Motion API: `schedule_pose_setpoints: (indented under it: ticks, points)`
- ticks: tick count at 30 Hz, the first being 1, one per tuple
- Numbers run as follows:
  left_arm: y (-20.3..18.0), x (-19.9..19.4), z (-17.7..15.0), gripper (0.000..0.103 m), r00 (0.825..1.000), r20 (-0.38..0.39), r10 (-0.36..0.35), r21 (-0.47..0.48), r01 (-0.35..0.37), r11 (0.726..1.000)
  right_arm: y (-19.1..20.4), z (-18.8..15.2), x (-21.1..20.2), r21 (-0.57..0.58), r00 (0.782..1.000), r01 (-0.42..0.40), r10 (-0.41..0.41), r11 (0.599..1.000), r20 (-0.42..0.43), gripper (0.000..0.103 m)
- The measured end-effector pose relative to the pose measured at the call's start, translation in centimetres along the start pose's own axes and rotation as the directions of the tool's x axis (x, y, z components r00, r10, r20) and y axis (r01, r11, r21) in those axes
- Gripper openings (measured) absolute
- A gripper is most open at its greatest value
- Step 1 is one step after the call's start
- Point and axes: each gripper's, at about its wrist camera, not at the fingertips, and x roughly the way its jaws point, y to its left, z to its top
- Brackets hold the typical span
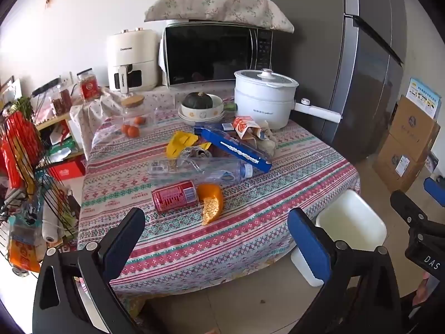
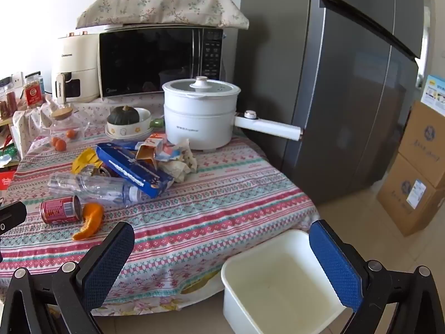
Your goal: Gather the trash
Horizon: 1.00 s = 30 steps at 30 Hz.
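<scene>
Trash lies on the patterned tablecloth (image 1: pixel 250 222): a red can (image 1: pixel 174 195) on its side, an orange peel (image 1: pixel 212 203) beside it, a clear plastic bottle (image 1: pixel 200 170), a blue box (image 1: pixel 236 147), yellow wrapper (image 1: pixel 180 142) and crumpled paper (image 1: pixel 258 133). The right wrist view shows the same can (image 2: pixel 59 209), peel (image 2: pixel 90 220), bottle (image 2: pixel 94 188) and blue box (image 2: pixel 133 168). My left gripper (image 1: pixel 217 236) hangs open before the table's near edge, short of the can. My right gripper (image 2: pixel 222 256) is open above the white bin (image 2: pixel 278 286), which stands on the floor beside the table.
A white electric pot (image 1: pixel 264 97) with a long handle, a bowl holding a squash (image 1: pixel 198 104), tangerines (image 1: pixel 130 129), a microwave (image 1: pixel 217 53) and an air fryer (image 1: pixel 132 58) stand at the back. A wire rack (image 1: pixel 27 181) is at left, a fridge (image 1: pixel 361 69) and cardboard boxes (image 1: pixel 406 144) at right.
</scene>
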Motion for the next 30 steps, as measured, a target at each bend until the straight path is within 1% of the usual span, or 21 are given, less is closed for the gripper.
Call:
schedule_pose_setpoints:
  ticks: [2,3,5,11,13,30]
  points:
    - [-0.40,0.18,-1.10,0.103,1.000,0.005,-0.001,0.001,0.001,1.000,0.10,0.00,-0.03,0.004,1.000,-0.004,0.004,1.000,0.001,0.103]
    - [-0.04,0.18,-0.71,0.103,1.000,-0.004,-0.011,-0.013,0.011,1.000,0.14,0.00,-0.05,0.004,1.000,-0.004,0.004,1.000,0.001,0.103]
    - [-0.09,0.28,-0.73,0.103,1.000,-0.006,-0.003,-0.005,0.003,1.000,0.29,0.02,-0.05,0.002,1.000,-0.005,0.005,1.000,-0.002,0.103]
    - [0.43,0.45,-0.83,0.103,1.000,-0.013,-0.016,-0.006,0.016,1.000,-0.52,-0.19,0.48,0.017,1.000,0.000,0.000,1.000,-0.003,0.103]
    - [0.51,0.37,-0.79,0.103,1.000,-0.011,-0.019,-0.008,0.019,1.000,-0.19,-0.37,0.33,0.023,1.000,0.001,-0.001,1.000,-0.001,0.103]
    - [0.54,0.43,-0.62,0.103,1.000,-0.014,-0.014,-0.006,0.014,1.000,-0.30,-0.21,0.40,0.044,1.000,-0.007,0.007,0.999,-0.011,0.103]
